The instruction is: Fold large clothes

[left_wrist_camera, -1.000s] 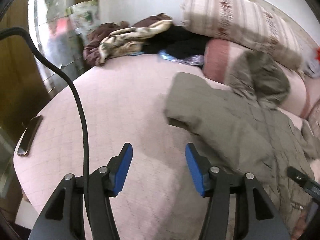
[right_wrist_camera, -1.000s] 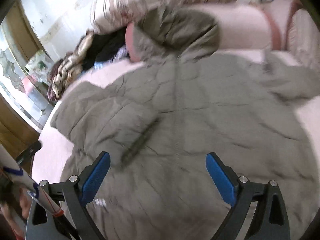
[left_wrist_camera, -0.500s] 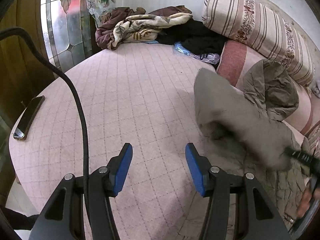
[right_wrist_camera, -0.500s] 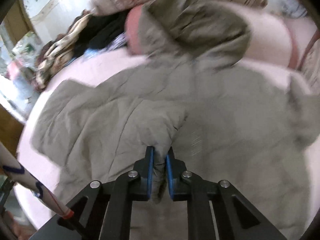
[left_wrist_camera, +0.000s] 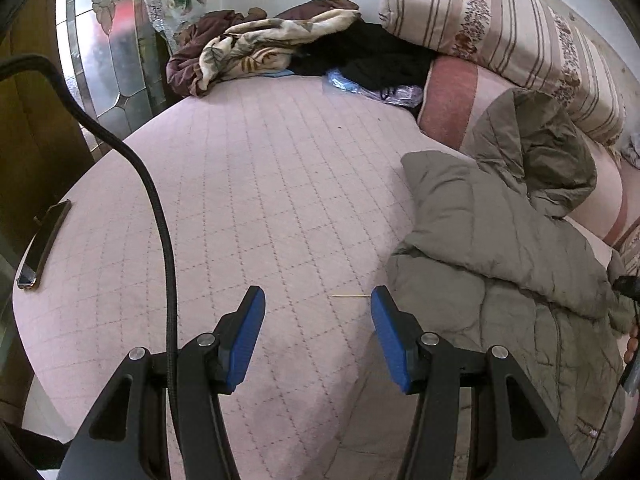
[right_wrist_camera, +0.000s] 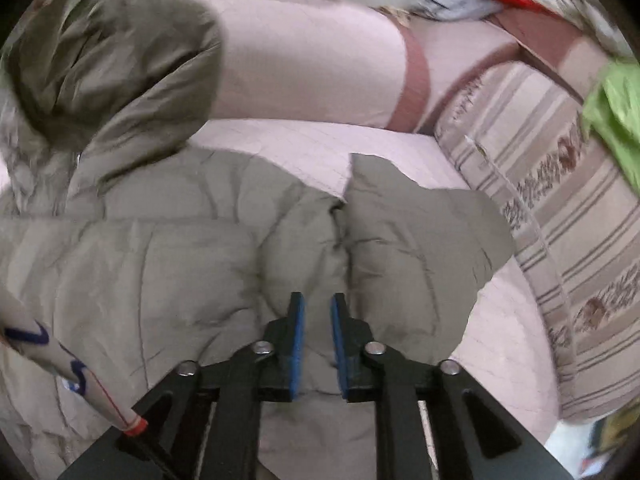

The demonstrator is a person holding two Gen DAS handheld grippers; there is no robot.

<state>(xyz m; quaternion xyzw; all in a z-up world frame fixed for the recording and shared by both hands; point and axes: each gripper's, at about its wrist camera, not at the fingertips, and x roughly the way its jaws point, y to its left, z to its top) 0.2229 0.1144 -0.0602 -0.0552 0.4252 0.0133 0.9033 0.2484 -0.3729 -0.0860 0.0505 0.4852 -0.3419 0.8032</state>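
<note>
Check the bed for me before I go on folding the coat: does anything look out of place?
Yes. A phone lies at the very edge of the bed, looking liable to slide off. A thin pale sliver, perhaps a toothpick, lies on the cover beside the coat.

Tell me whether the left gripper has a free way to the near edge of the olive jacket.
Probably yes. The left gripper stands open over bare bed cover, and the olive jacket lies just to its right. Nothing lies between them except a thin straw-like sliver on the cover.

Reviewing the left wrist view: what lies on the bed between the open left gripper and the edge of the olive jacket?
Only bare pink quilted bedspread separates the left gripper from the olive jacket, apart from one thin pale sliver of something. The left wrist view shows it.
</note>
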